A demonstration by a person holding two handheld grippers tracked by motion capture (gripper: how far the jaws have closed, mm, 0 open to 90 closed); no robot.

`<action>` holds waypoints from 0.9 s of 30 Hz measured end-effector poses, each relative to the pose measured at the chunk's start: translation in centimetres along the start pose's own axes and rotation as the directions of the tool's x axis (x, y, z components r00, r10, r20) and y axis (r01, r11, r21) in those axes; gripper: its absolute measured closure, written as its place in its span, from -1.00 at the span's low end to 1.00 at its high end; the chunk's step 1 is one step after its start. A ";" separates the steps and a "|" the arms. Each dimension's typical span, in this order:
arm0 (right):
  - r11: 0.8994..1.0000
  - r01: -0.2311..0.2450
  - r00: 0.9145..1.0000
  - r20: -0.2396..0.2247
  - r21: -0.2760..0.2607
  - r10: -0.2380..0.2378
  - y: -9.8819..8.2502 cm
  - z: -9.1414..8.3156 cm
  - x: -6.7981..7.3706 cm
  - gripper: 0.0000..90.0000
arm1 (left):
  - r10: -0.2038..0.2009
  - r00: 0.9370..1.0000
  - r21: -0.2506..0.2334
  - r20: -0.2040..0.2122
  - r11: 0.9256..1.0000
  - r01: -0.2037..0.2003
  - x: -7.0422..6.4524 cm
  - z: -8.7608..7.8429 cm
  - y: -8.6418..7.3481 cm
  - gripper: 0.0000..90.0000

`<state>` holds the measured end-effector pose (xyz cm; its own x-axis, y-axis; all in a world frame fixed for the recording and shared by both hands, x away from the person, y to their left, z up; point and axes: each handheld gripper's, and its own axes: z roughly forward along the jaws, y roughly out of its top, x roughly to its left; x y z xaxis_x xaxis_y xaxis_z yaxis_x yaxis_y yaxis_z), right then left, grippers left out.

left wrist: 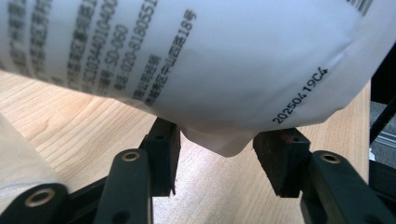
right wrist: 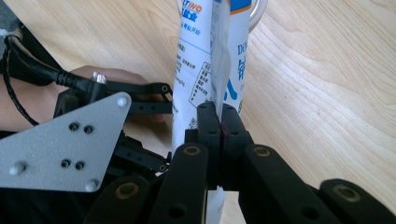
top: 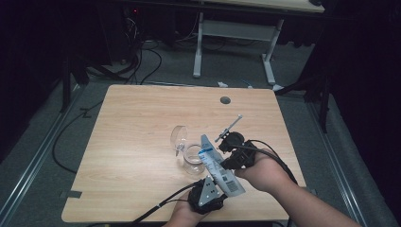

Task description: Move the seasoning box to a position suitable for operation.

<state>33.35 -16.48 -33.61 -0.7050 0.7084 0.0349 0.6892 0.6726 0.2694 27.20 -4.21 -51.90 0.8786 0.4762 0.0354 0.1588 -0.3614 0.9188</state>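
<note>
Desk [top: 142, 142] of pale wood carries the work near its front right quarter, where a person's two hands meet over a clear glass jar [top: 193, 160] with its hinged lid [top: 179, 137] tipped open to the left. Above the jar slants a white and blue pouch [top: 218, 168], its far, upper end over the jar's mouth and its near, lower end toward the desk's front edge.

The pouch looks soft and light, a plump film bag whose contents would shift when squeezed; its smooth skin seems likely to slip. The flat sealed seams at the edges and corners are the safest places to pinch, rather than the swollen belly.

The right tongs [right wrist: 219, 116] are pressed together on the pouch's thin back seam [right wrist: 218, 56], holding it from the right side, forearm coming in from the lower right. The left tongs [left wrist: 215, 156] sit below the near end, jaws apart and not pressing, with the pouch's bottom corner [left wrist: 224, 144] hanging between them; the left hand [top: 182, 215] rests at the front edge.
</note>
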 end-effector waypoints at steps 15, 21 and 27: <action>1.000 0.013 1.000 0.016 -0.004 -0.013 1.1 0.0 -0.1 1.00 | -0.019 1.000 -0.001 0.005 1.000 0.019 0.3 -0.4 0.6 0.34; 1.000 0.016 1.000 0.021 -0.012 -0.016 1.7 0.1 -0.6 1.00 | -0.029 1.000 -0.001 0.001 1.000 0.029 0.9 -0.5 0.9 0.34; 1.000 0.014 1.000 0.020 -0.012 -0.014 2.3 0.2 -1.1 1.00 | -0.036 0.999 0.007 0.006 0.999 0.036 1.1 -0.4 1.2 0.35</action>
<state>35.79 -15.66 -33.26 -0.7110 0.7031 0.0115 0.6770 0.6801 0.2815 28.19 -3.80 -50.57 0.8753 0.4836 0.0002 0.1930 -0.3497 0.9167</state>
